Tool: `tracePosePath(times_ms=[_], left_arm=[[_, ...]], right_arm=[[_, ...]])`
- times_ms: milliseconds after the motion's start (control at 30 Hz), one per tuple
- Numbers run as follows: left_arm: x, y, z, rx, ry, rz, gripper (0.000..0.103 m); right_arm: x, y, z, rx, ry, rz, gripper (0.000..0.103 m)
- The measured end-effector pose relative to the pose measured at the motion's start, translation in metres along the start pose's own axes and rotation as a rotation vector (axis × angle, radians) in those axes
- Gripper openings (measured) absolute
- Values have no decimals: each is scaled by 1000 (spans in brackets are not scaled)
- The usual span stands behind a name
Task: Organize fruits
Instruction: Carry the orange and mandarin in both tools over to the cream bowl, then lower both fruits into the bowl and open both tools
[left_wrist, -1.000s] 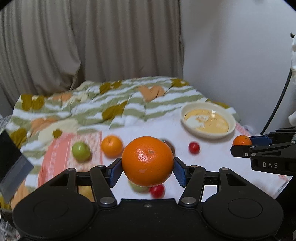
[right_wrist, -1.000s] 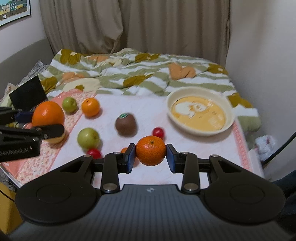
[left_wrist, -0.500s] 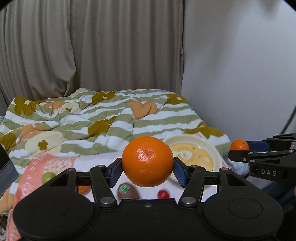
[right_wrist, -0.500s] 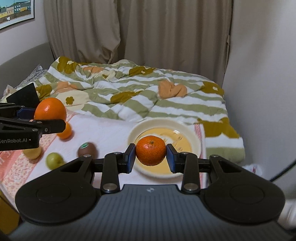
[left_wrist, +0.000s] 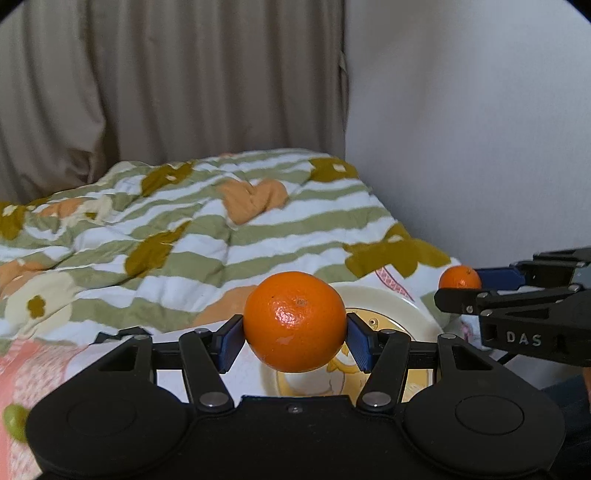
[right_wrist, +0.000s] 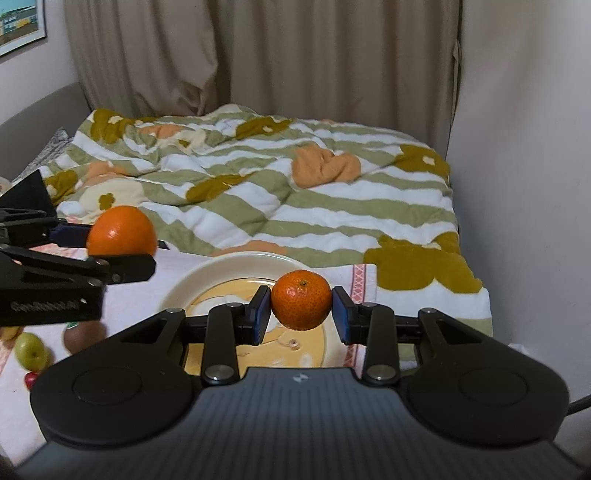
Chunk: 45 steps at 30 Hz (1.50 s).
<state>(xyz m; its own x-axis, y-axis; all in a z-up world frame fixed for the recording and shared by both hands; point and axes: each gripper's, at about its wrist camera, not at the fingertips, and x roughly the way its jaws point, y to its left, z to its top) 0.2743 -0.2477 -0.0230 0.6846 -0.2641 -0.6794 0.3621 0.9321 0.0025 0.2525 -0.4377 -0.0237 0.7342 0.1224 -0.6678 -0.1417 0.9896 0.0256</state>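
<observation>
Striped quilt (right_wrist: 258, 192) with olive and orange flower patches, spread over the bed below beige curtains (right_wrist: 258, 55) and beside a white wall (left_wrist: 461, 110). White cloth (right_wrist: 140, 295) with pink patterned borders, lying in front of the quilt and carrying the fruit. Cream plate (right_wrist: 207, 273) with a yellow printed centre, resting on the cloth near its right end. Left tongs (left_wrist: 294, 334), pinching a large orange (left_wrist: 294, 321) between blue pads (left_wrist: 229, 341), held in the air above the near-left part of the plate. Right tongs (right_wrist: 301, 312), pinching a small mandarin (right_wrist: 301, 304), held above the plate's centre; seen from the left wrist, the mandarin (left_wrist: 460, 277) sits beyond the plate's right rim. Kiwi (right_wrist: 83, 334), brown with a green sticker, on the cloth left of the plate. Green fruit (right_wrist: 31, 350), just left of the kiwi, apart from it. Red fruit (right_wrist: 31, 378), small, near the cloth's front edge, below the green fruit.
</observation>
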Motion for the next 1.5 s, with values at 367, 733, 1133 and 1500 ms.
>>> tracePosePath(times_ms=[367,733,1133,1500], left_arm=[[92,-16,-2,135,122,-51,63],[106,-34,-5,236,83,-40,99],[57,-3,-2,133,88,-19,101],[35,24,-16,47,119,20,101]], right_arm=[[49,-27,1,53,66,-25,51],[59,-41,0,95,87,-48,51],[59,-28,8,27,83,28,51],[96,8,-7,-173,140,67,51]])
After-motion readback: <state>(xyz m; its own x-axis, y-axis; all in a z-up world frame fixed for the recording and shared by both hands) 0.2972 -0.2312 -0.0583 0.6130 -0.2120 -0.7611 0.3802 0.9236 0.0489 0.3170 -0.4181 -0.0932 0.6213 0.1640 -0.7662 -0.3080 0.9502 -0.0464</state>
